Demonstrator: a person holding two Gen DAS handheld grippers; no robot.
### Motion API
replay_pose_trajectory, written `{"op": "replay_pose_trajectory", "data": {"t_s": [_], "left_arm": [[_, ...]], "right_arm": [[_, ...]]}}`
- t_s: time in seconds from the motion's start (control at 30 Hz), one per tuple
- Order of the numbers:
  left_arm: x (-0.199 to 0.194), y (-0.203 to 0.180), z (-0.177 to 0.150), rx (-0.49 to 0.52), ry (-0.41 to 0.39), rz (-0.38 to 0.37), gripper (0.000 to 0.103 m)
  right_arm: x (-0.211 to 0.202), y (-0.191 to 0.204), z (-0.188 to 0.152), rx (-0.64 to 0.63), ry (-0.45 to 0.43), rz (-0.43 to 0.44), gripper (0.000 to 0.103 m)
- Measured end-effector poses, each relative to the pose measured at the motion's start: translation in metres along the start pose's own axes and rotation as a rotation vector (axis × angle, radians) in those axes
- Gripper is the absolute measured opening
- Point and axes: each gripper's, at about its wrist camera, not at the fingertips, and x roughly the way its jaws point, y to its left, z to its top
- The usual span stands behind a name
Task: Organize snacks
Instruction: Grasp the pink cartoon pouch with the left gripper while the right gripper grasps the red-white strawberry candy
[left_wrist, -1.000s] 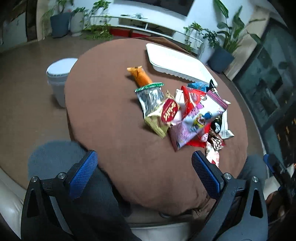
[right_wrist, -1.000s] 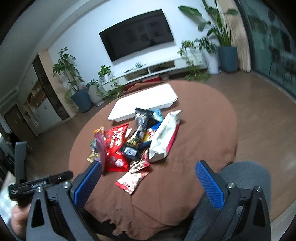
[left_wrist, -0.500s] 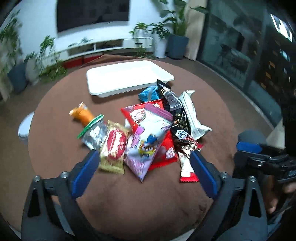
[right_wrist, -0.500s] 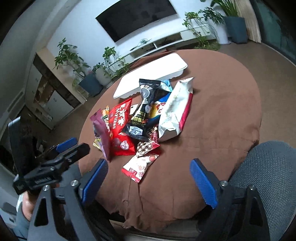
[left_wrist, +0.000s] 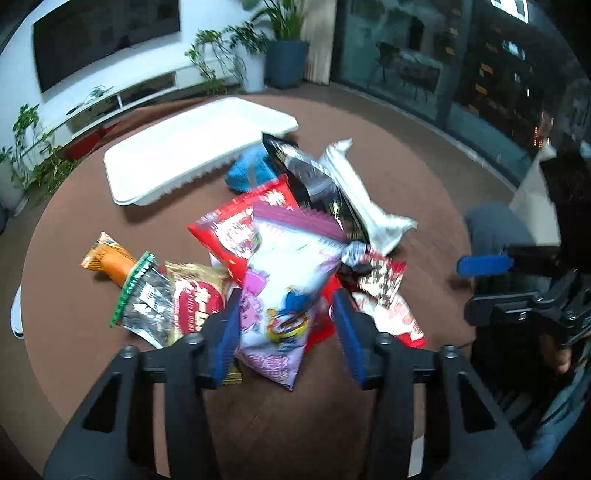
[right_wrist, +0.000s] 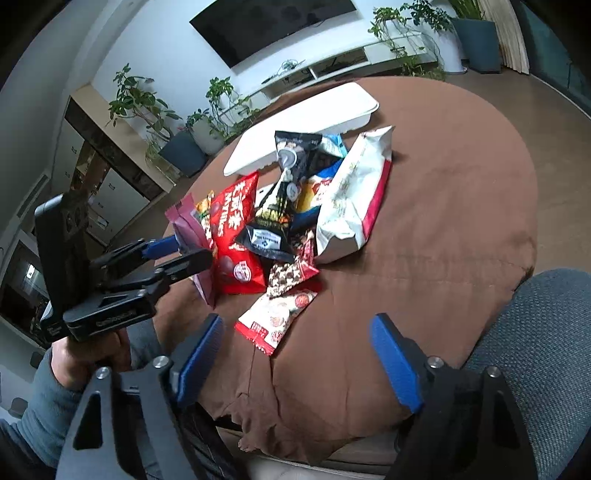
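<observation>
Left tool (left_wrist: 286, 326) now astride glossy pink-and-white pouch (left_wrist: 286, 291)

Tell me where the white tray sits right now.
The white tray lies at the far side of the brown table, behind the snack pile. In the left wrist view it is upper left of centre, with the blue packet by its near edge.

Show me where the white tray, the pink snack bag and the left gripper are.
white tray (left_wrist: 192, 155), left wrist view, on its flat top.
pink snack bag (left_wrist: 288, 291), left wrist view, on its printed front.
left gripper (left_wrist: 286, 328), left wrist view, midway between fingertips.
</observation>
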Motion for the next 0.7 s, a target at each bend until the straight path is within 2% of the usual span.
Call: {"op": "replay_pose_trajectory", "data": {"t_s": [0.23, 0.33, 0.37, 0.43, 0.57, 0.6, 0.7], "left_arm": [[0.002, 0.005, -0.003, -0.02, 0.001, 0.013, 0.044], [0.004, 0.008, -0.004, -0.03, 0.013, -0.003, 0.043], [0.005, 0.009, -0.005, -0.033, 0.02, -0.01, 0.034], [0.005, 0.012, -0.006, -0.053, 0.018, -0.023, 0.034], [0.0, 0.018, -0.009, -0.096, 0.005, -0.048, 0.028], [-0.001, 0.019, -0.01, -0.102, 0.007, -0.044, 0.022], [-0.003, 0.023, -0.015, -0.138, 0.009, -0.052, 0.02]], "right_arm": [[0.002, 0.003, -0.001, -0.014, -0.001, -0.01, 0.081], [0.005, 0.003, -0.002, -0.019, 0.009, -0.011, 0.08], [0.006, 0.004, -0.002, -0.021, 0.011, -0.011, 0.078], [0.007, 0.004, -0.002, -0.02, 0.018, -0.012, 0.078], [0.008, 0.004, -0.003, -0.018, 0.018, -0.026, 0.078], [0.008, 0.004, -0.002, -0.014, 0.021, -0.029, 0.078], [0.011, 0.004, -0.001, -0.011, 0.022, -0.04, 0.077]]}}
